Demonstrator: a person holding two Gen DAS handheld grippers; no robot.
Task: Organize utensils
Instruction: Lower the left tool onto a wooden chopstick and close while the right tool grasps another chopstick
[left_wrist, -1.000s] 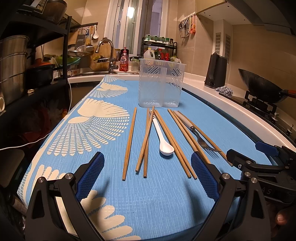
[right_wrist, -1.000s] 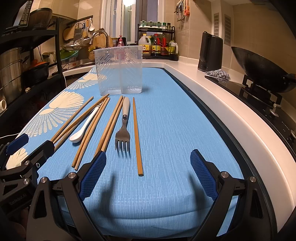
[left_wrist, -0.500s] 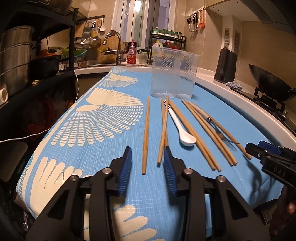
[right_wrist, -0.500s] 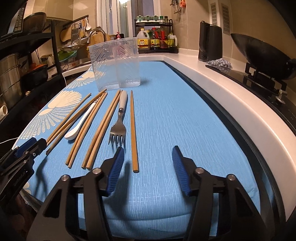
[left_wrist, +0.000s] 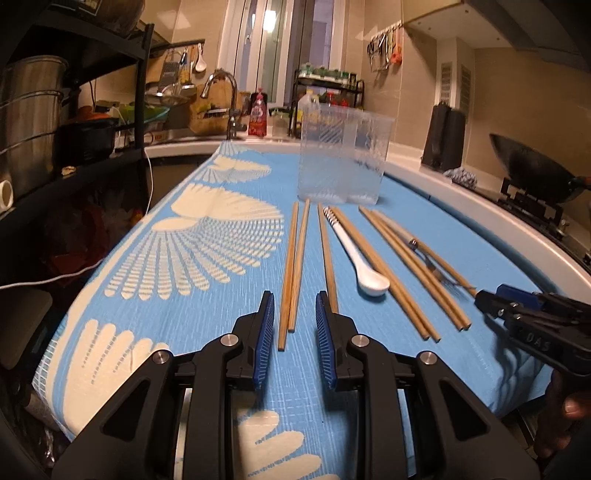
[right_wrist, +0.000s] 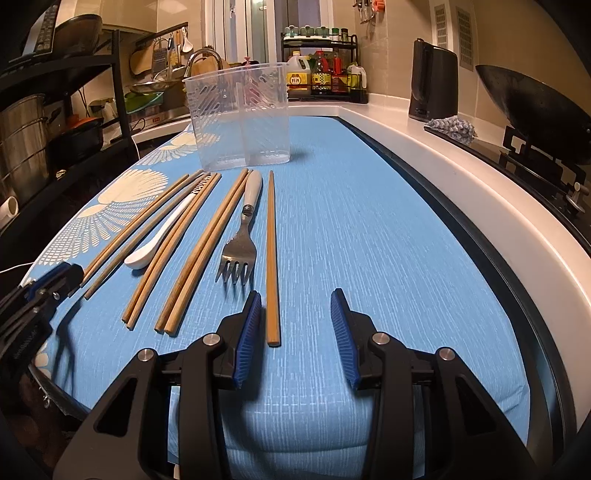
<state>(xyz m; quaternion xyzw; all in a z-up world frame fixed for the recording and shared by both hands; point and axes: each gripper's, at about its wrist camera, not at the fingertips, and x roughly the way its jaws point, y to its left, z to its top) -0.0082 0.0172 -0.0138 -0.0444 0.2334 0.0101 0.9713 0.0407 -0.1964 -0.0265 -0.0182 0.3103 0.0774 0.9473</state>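
Several wooden chopsticks, a white spoon (left_wrist: 362, 266) and a fork (right_wrist: 240, 243) lie in a row on the blue mat (left_wrist: 221, 332). A clear plastic utensil holder (left_wrist: 343, 162) stands behind them. My left gripper (left_wrist: 295, 314) is low over the mat with its jaws closing. The near ends of two chopsticks (left_wrist: 290, 280) lie between its pads, which do not press on them. My right gripper (right_wrist: 295, 314) is also closing. The rightmost chopstick (right_wrist: 271, 258) lies between its jaws, close to the left pad (right_wrist: 249, 325) but not gripped.
A white counter edge (right_wrist: 461, 192) runs along the mat's right side. Beyond it are a wok on the stove (right_wrist: 535, 110) and a black kettle (right_wrist: 434, 88). A black shelf with pots (left_wrist: 33, 122) stands on the left, and a sink tap (left_wrist: 225, 96) at the back.
Both grippers' jaws have narrowed a lot, from wide open to a small gap. The utensils lie as before.
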